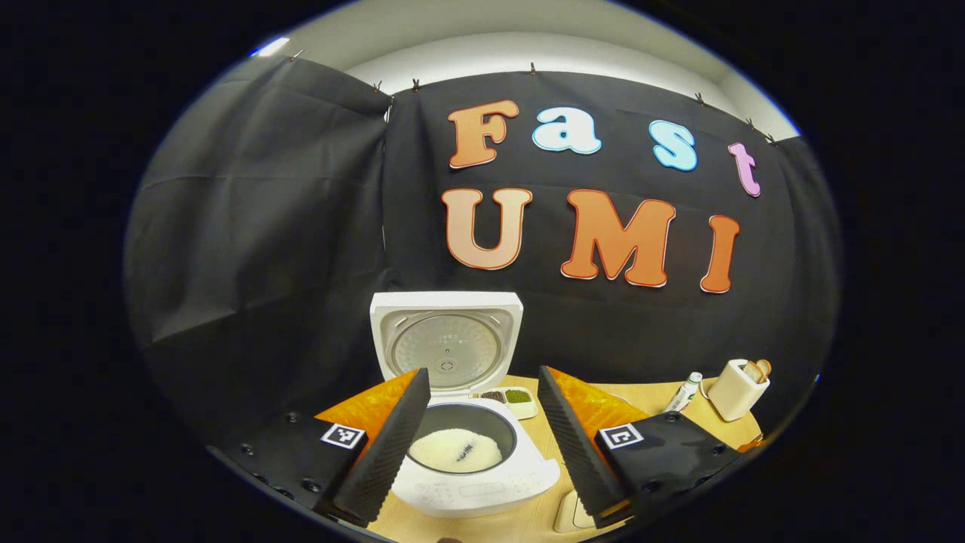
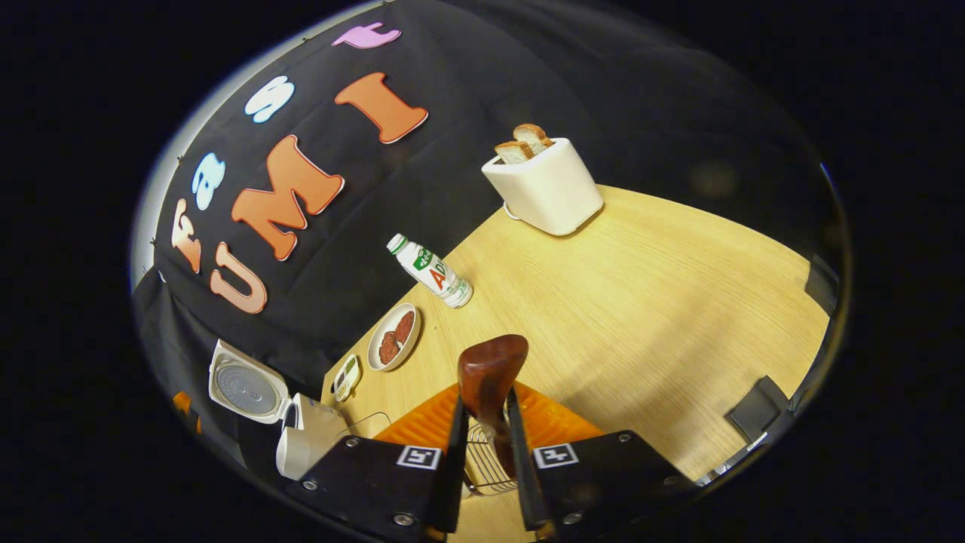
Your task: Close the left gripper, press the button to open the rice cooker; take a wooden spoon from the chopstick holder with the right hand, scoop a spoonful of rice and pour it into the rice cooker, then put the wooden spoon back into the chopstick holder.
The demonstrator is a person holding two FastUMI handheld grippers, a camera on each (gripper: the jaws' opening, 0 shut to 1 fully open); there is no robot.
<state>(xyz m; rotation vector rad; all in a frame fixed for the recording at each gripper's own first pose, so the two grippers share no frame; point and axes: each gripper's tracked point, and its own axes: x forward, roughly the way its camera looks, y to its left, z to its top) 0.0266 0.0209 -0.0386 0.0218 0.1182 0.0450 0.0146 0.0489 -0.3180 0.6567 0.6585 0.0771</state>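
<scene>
Right gripper view: the right gripper (image 2: 484, 422) is clamped on a brown wooden spoon (image 2: 490, 377) at lower centre. In the left gripper view, the left gripper (image 1: 482, 392) is held apart before the open white rice cooker (image 1: 467, 460).

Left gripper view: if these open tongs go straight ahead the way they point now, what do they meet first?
Probably the white rice cooker, directly between the left tongs: its dark inner pot with white rice, then the raised white lid. Depth is unclear, so which part comes first is uncertain.

Even overhead light falls on the bench (image 2: 641, 302); soft shadows sit beside the toaster (image 2: 546, 188) and bottle (image 2: 430, 271). Fisheye bending curves every edge, and both views stay sharp.
</scene>
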